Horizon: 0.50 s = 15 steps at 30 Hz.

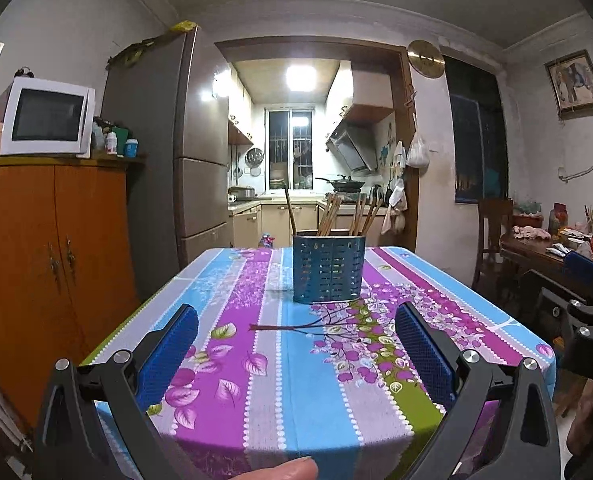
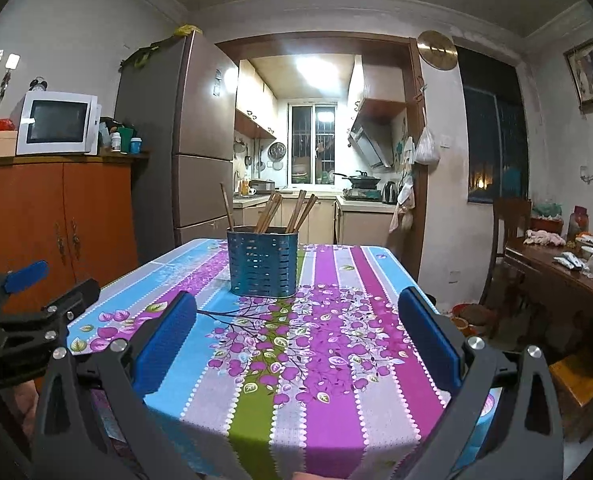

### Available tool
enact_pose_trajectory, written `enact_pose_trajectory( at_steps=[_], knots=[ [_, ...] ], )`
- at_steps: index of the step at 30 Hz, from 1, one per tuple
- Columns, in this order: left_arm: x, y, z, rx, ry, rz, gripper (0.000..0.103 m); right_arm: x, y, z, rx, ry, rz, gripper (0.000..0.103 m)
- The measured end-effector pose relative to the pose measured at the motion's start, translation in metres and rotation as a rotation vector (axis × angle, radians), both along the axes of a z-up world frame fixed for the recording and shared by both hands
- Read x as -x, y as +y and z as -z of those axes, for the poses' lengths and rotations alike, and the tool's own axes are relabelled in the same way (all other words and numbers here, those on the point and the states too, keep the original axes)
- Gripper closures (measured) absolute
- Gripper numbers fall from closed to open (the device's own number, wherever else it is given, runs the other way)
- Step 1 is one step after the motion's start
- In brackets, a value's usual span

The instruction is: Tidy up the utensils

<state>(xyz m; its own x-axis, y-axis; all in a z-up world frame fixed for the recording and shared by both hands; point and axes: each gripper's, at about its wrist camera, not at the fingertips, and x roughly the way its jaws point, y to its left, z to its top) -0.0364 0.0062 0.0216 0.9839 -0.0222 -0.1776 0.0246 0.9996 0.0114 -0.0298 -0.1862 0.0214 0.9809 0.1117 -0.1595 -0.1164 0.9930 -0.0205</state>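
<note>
A blue perforated utensil holder [image 1: 328, 268] stands upright near the far end of the table, on the flowered striped cloth [image 1: 256, 360]. Several wooden chopsticks [image 1: 330, 214] stand in it. The holder also shows in the right wrist view [image 2: 262, 262] with the chopsticks [image 2: 272, 210]. My left gripper [image 1: 296, 320] is open and empty, held above the near end of the table. My right gripper [image 2: 296, 312] is open and empty, also at the near end. The left gripper shows at the left edge of the right wrist view [image 2: 24, 304].
An orange cabinet [image 1: 48, 248] with a microwave [image 1: 46, 120] stands to the left, a grey fridge [image 1: 168, 152] behind it. A cluttered wooden table [image 2: 568, 264] and chair [image 2: 508, 232] stand to the right. The kitchen doorway lies beyond the table.
</note>
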Motion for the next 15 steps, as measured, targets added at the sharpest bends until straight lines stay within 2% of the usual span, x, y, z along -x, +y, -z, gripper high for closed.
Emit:
enact_pose_trajectory(
  at_steps=[15],
  knots=[
    [-0.0053, 0.0001, 0.0028, 0.012, 0.01, 0.007, 0.005, 0.0023, -0.0041, 0.0038, 0.015, 0.004, 0.016, 0.005]
  ],
)
